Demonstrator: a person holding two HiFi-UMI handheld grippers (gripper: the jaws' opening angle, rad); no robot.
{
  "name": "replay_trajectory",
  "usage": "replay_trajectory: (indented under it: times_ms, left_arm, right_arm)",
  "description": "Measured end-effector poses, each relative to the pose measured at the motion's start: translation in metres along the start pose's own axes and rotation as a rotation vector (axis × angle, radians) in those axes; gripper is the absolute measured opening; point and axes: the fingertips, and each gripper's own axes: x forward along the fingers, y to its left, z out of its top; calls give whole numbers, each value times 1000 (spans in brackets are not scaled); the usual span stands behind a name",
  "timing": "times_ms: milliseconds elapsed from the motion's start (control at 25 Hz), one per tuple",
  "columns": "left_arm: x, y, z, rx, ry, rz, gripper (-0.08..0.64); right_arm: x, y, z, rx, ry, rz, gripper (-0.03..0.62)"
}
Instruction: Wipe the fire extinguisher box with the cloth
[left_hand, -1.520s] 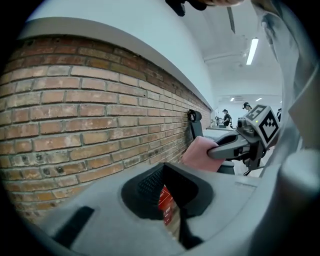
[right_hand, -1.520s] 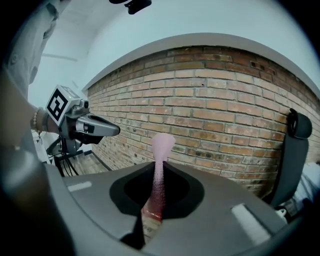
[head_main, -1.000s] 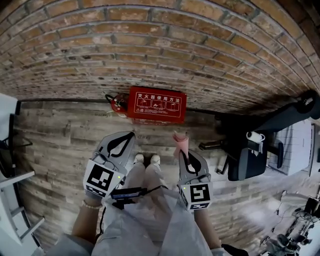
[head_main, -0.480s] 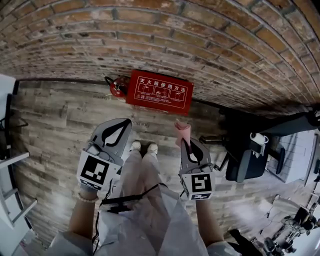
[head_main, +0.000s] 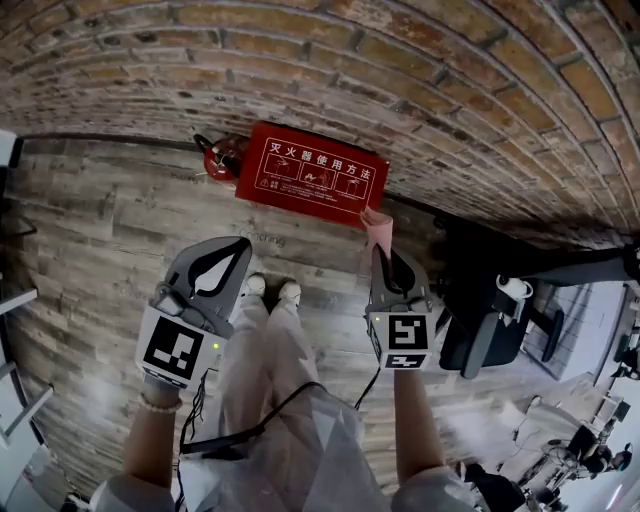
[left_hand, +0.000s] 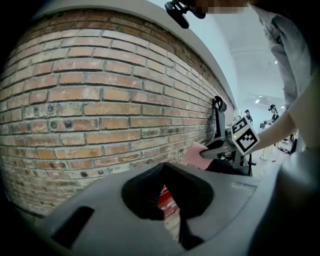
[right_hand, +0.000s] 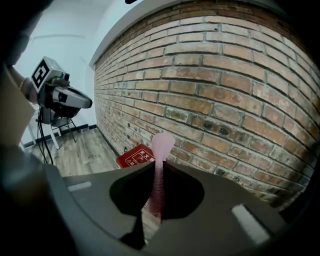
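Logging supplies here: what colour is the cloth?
Pink; the cloth shows best in the right gripper view.

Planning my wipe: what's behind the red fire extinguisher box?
The brick wall stands behind the fire extinguisher box; a red extinguisher pokes out at one end. The box covers the rest.

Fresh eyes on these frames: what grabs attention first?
The red fire extinguisher box on the wooden floor at the foot of the brick wall, with a red extinguisher beside it. Next, the pink cloth clamped upright in the right gripper, its tip overlapping the box's corner in the head view.
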Motion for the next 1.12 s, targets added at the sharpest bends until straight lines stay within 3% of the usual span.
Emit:
replay_trajectory:
  times_ms: [280, 480, 840, 1120]
  left_arm:
    - [26, 16, -20, 4, 24, 21, 0]
    - [40, 30, -34, -32, 36, 41, 0]
    - [59, 41, -40, -28, 38, 75, 0]
    - [65, 46, -48, -44, 60, 87, 0]
  right_arm:
    - [55, -34, -24, 33, 9, -32, 28]
    - [91, -58, -33, -19, 36, -50, 28]
    - [150, -112, -65, -46, 110, -122, 28]
    - [181, -131, -90, -111, 205, -117, 28]
